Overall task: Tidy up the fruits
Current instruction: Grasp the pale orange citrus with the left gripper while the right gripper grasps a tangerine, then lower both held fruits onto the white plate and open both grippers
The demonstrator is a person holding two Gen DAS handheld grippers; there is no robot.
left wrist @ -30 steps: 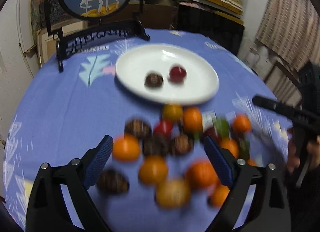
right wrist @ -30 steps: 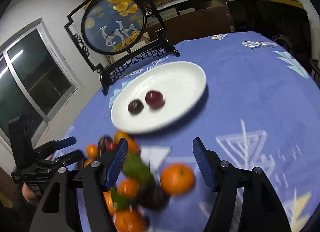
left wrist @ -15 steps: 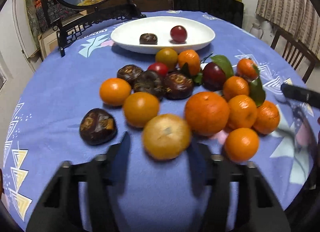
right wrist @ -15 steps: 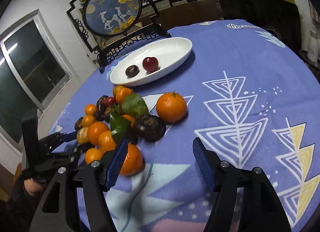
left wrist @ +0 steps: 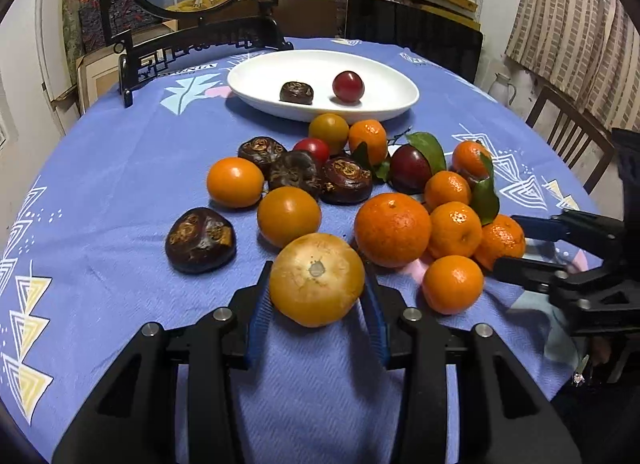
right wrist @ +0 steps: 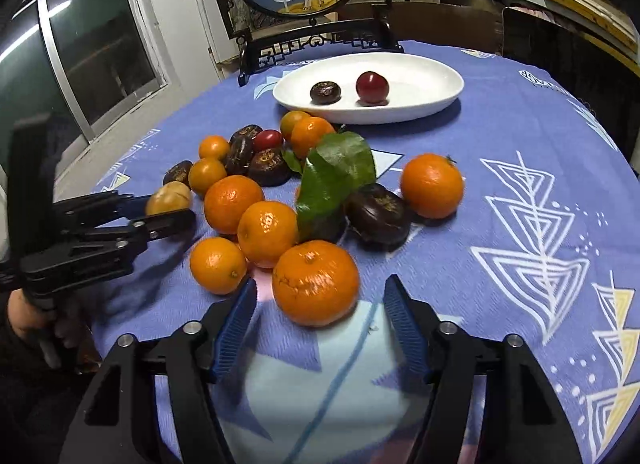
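The left gripper has just been closing and now has its blue pads against both flanks of the yellowish orange fruit, which sits on the blue tablecloth at the near edge of the pile, stem scar facing the camera; the grip looks made, though the fruit has not left the cloth. The right gripper has also been narrowing, and the large tangerine lies between its jaws, but there is a clear gap on each side, more on the right pad's side, so it is open around the fruit rather than holding it. The relation that matters for the next move is the line to the white oval plate, which lies straight ahead of both grippers at the far side of the pile, its long axis running across the view, with a dark chestnut-like fruit and a red fruit already in it. The rest of the heap stands between each gripper and the plate (so a carry probably has to rise over it, not slide through). The left hand seems closer to being ready to lift; the right likely needs to centre and close first.
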